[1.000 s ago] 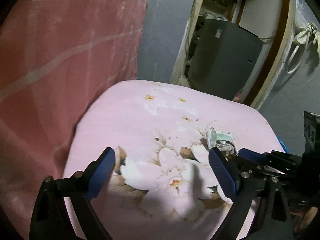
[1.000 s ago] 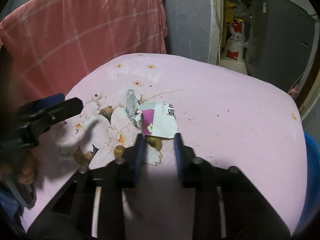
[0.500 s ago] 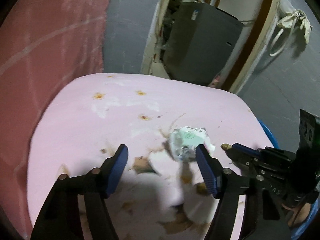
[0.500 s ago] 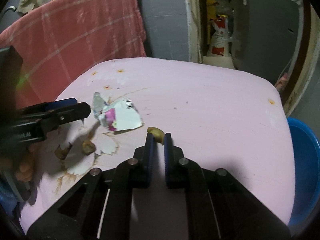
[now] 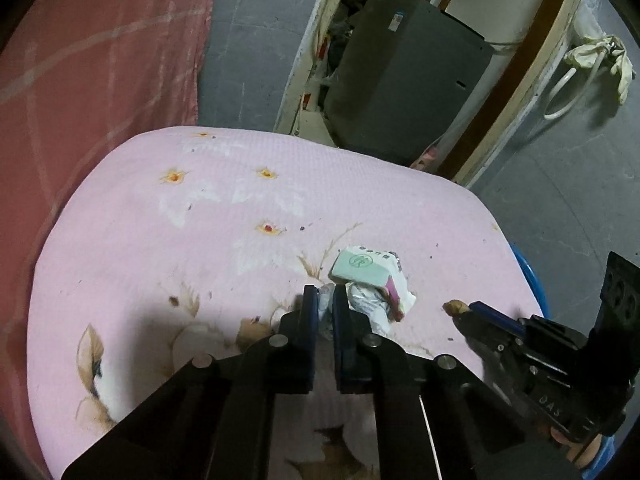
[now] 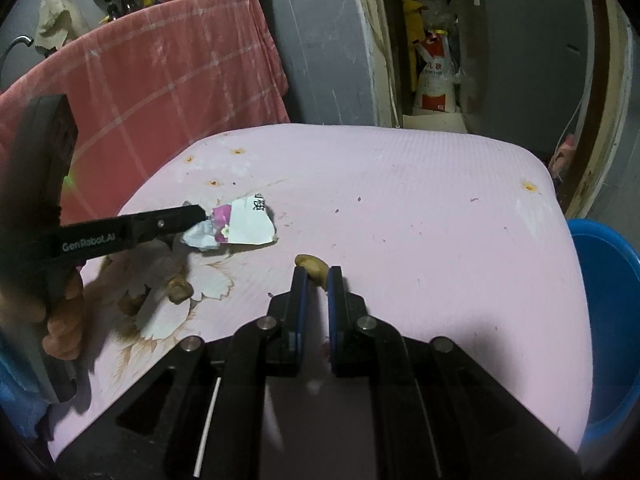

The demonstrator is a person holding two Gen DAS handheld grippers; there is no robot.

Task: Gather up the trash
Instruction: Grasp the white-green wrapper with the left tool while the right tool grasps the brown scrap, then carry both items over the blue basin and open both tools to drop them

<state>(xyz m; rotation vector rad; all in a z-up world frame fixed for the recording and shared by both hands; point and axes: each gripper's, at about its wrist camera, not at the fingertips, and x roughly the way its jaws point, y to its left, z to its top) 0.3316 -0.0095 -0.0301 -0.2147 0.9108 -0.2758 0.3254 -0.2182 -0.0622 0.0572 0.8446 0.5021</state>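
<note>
Pink tabletop (image 6: 440, 208) carries the trash: a crumpled wrapper (image 5: 370, 280) is clamped at its edge by the left tongs (image 5: 325, 300), a peanut shell (image 6: 314, 266), nearer the blue bin (image 6: 608, 320), by the right tongs (image 6: 318, 280). Thin foil could tear or slip when lifted.

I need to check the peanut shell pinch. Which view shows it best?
The right wrist view: the peanut shell sits between the right claw tips. The left wrist view shows it only small, at the edge.
</note>
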